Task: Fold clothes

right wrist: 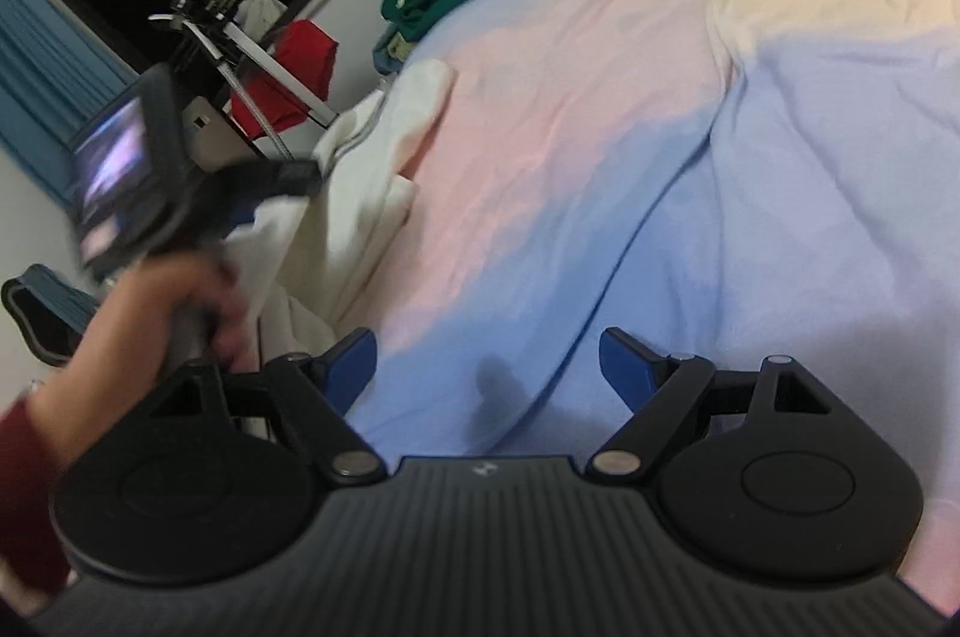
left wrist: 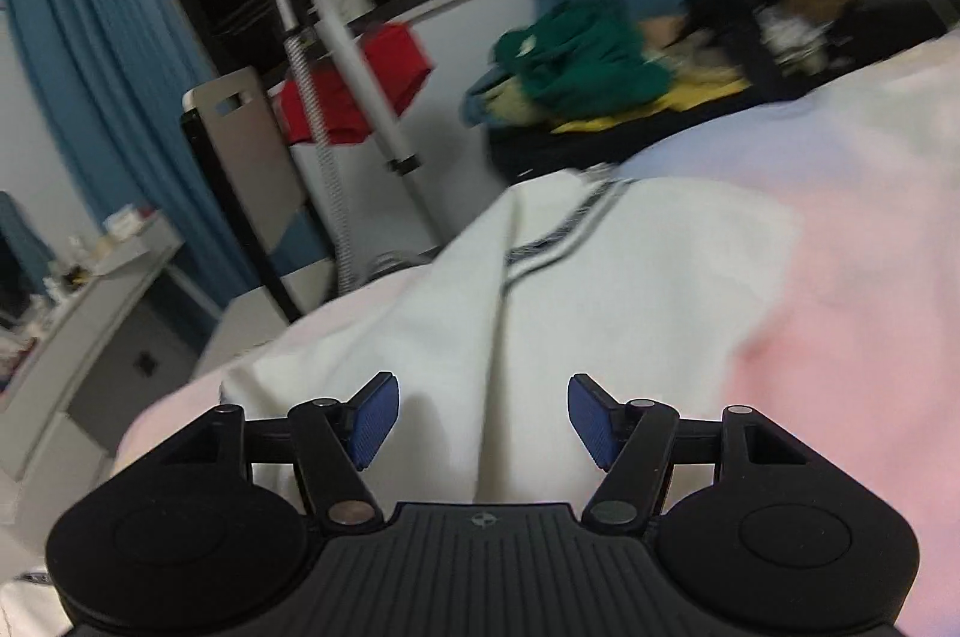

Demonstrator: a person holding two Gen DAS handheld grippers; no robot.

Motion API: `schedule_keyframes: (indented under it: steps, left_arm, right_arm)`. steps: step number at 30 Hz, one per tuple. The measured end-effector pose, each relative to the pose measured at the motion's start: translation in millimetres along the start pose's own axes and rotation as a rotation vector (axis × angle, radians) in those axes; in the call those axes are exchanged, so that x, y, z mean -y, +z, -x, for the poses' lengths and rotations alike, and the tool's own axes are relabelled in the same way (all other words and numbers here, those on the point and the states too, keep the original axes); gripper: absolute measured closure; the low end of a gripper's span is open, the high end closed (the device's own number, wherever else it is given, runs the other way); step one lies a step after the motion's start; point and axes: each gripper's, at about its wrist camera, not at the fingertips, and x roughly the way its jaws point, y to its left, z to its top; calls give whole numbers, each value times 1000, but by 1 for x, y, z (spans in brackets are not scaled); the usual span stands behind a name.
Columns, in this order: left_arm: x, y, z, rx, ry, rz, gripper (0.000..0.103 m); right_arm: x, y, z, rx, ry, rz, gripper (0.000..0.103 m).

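Left hand-held gripper (left wrist: 483,421): jaws spread wide, nothing between the blue pads (left wrist: 377,421), hovering just above the white garment. Right hand-held gripper (right wrist: 487,367): likewise released, jaws apart, empty, poised over bare bedsheet.

Largest to smallest:

- Bed, covered by pastel bedsheet (right wrist: 690,126) in pink, blue and yellow patches; creased, fills most of right wrist view.
- White garment (left wrist: 540,289) with dark striped trim (left wrist: 576,229); lies on the bed near its left edge, spread fairly flat in left wrist view, one long crease running down the middle. Seen from right wrist view as a bunched, layered strip (right wrist: 360,193) beside the left hand.
- Heap of other clothes at far end of the bed, green garment (left wrist: 576,60) on top; blurred, not sorted or stacked.
- Red garment (left wrist: 360,84) hanging on a stand (left wrist: 366,84) beyond the bed.
- Person's left hand (right wrist: 162,313), dark red sleeve, gripping the left tool's handle.

Progress, judged: white garment not a finished compact fold; edges loose, shape irregular. Fits either laying out ahead of folding, or a partial fold with further passes left; cannot tell which. Heap at far end appears unfolded, so a good share of the job seemingly remains. No neat folded stack visible in either view.
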Motion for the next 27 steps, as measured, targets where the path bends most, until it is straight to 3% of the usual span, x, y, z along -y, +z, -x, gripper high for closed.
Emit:
schedule_keyframes:
  steps: [5,10,11,17,19,22,27]
  left_arm:
    - [14,15,-58,-37,87,-3,45]
    - [24,17,-66,-2,43,-43,99]
    - [27,18,-62,6,39,-59,99]
    - [31,26,19,145,-96,-111,101]
    - [25,9,60,184,-156,-95,101]
    - [14,-18,121,241,-247,-67,101]
    - [-4,-69,213,313,-394,-9,101]
  right_arm:
    - [8,0,-22,-11,-5,-13,19]
    - [6,3,-32,10,-2,20,19]
    - [6,4,-32,13,0,19,19]
    - [8,5,-26,28,3,5,21]
    - [4,7,-19,56,-20,27,21]
    - [-4,11,2,149,-55,80,20]
    - [6,21,53,375,-22,12,19]
